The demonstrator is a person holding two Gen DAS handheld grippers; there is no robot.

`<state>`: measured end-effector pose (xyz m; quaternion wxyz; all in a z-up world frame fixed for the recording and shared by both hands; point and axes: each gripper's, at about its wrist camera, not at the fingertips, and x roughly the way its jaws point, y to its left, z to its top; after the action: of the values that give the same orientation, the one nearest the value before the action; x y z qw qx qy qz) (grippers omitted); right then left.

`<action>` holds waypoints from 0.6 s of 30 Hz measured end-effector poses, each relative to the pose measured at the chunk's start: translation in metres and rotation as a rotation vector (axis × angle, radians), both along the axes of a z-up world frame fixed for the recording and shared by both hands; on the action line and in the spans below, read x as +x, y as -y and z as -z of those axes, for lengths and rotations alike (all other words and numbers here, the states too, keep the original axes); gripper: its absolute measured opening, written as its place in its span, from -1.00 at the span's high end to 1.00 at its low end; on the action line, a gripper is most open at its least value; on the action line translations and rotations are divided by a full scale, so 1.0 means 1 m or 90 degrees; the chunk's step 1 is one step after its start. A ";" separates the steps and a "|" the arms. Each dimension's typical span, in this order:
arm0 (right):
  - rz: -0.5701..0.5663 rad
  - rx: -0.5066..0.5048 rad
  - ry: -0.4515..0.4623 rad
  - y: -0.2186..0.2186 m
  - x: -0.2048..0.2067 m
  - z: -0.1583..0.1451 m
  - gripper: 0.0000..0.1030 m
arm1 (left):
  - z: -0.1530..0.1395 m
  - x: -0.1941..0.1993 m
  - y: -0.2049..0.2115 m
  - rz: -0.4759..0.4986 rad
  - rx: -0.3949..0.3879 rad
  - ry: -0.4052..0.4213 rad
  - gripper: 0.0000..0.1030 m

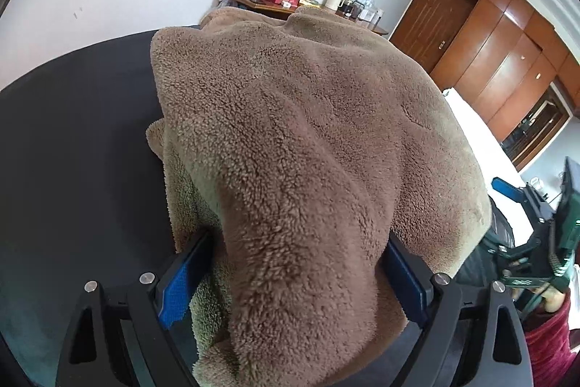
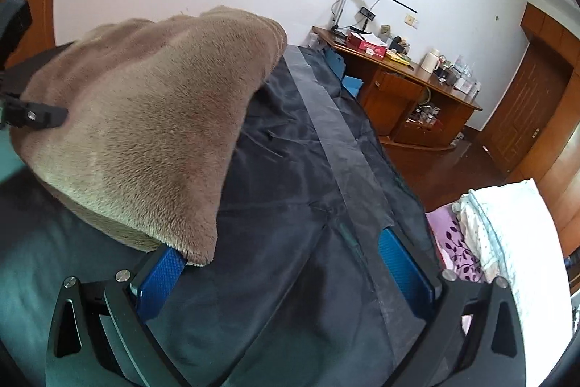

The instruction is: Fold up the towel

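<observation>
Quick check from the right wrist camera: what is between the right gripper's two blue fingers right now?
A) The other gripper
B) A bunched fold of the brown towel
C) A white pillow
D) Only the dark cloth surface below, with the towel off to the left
D: the right gripper stands wide open over the dark cloth surface, while the brown towel lies to the left, its corner draped over the left finger only.

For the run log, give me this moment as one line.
task: fold towel | towel: bunched on dark cloth | left gripper: open, towel between fingers | right gripper: open, towel edge over one finger
</observation>
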<state>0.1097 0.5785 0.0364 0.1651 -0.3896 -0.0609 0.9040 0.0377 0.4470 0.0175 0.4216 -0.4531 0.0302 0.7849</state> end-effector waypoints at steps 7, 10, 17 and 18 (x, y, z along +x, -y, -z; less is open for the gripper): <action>-0.024 -0.055 -0.096 0.021 0.031 -0.033 -1.00 | -0.005 0.013 0.018 -0.020 0.017 -0.022 -0.86; -0.022 -0.097 -0.137 0.030 0.039 -0.039 -1.00 | -0.007 0.021 0.025 -0.037 0.016 -0.033 -0.98; -0.013 -0.162 -0.086 0.048 0.029 -0.005 -1.00 | -0.014 0.051 0.044 -0.118 -0.024 -0.061 -0.98; -0.010 -0.173 -0.082 0.050 0.029 -0.001 -1.00 | -0.015 0.056 0.051 -0.123 -0.031 -0.068 -0.98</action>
<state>0.1388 0.5282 0.0370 0.1074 -0.3490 0.0701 0.9283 0.0933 0.3960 0.0324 0.3304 -0.4212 0.0276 0.8442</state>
